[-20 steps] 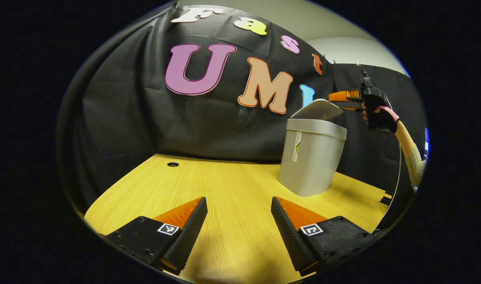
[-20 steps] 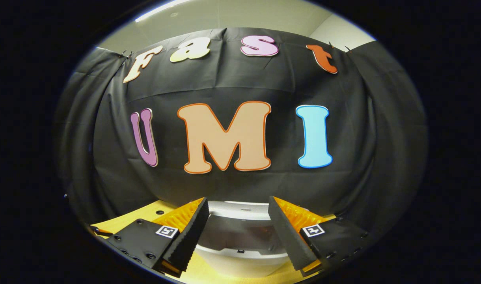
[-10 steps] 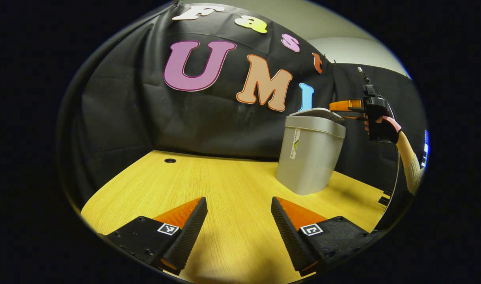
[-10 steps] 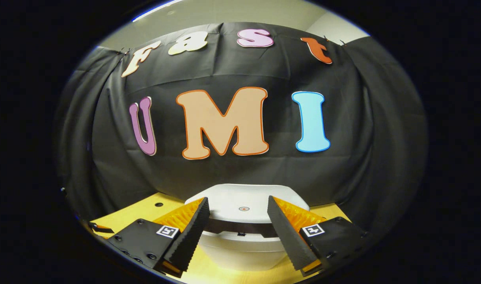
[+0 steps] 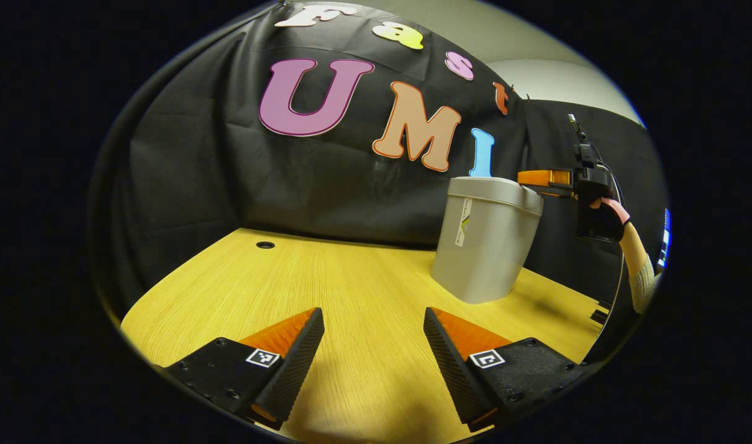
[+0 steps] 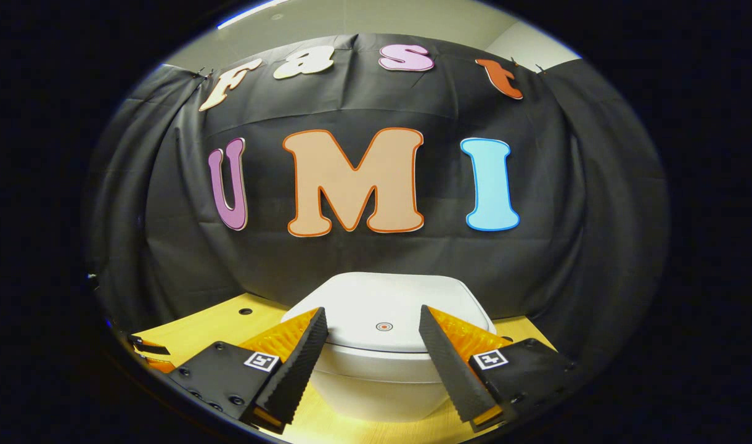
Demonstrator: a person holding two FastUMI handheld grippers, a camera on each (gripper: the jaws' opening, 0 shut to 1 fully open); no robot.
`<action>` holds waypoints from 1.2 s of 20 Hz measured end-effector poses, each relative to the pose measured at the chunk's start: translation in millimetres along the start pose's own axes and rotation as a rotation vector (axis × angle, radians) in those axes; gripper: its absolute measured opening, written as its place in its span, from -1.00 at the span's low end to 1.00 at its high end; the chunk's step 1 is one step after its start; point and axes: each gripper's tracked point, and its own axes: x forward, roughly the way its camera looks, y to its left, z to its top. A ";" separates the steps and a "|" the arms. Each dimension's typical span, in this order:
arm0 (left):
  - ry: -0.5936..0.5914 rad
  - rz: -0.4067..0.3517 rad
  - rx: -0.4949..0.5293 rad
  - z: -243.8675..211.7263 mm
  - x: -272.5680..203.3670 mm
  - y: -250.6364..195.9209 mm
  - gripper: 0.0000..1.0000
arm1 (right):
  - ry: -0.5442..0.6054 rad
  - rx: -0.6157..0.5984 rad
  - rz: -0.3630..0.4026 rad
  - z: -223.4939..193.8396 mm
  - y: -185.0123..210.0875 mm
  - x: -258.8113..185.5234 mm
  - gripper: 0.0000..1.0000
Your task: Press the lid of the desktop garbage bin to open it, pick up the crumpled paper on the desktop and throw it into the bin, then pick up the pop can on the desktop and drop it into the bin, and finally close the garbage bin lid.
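Grey plastic makes up the garbage bin, which in the left gripper view stands on the wooden desktop at about 2 o'clock from the left gripper, well apart from it; that gripper's 2 fingers are spread with nothing between them. 1 second ago the lid stood tilted up; now it lies flat on the rim, so the closing step looks done or all but done. At 3 o'clock of the bin's top the right gripper, held by a gloved hand, reaches level over the lid's near edge; whether it touches the lid I cannot tell from here. No paper or can lies on the desktop in this view, which suggests both are inside, though the bin's wall hides its contents. In the right gripper view the lid sits at 12 o'clock just beyond the right gripper, pale, smooth and rounded, with a small ringed dot near its middle; half a second ago a dark gap showed under it, and that gap is gone. The fingers here are released, parted on either side of the lid's front, grasping nothing. The bin tapers toward its base and carries a narrow label strip on its side.
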 end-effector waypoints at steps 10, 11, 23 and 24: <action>0.015 -0.017 0.004 -6.2 9.9 -8.4 0.91 | -0.095 -0.030 0.012 -8.9 0.6 0.6 0.99; 0.018 -0.023 0.002 -6.2 10.5 -11.5 0.91 | -0.100 -0.022 0.013 -9.1 0.5 1.1 0.99; 0.007 -0.066 0.029 0.4 11.7 -38.7 0.90 | -0.130 -0.051 0.026 -4.2 0.7 -5.6 0.99; 0.005 -0.065 0.033 1.2 11.9 -40.6 0.90 | -0.142 -0.078 0.017 -1.4 -0.6 -11.4 0.99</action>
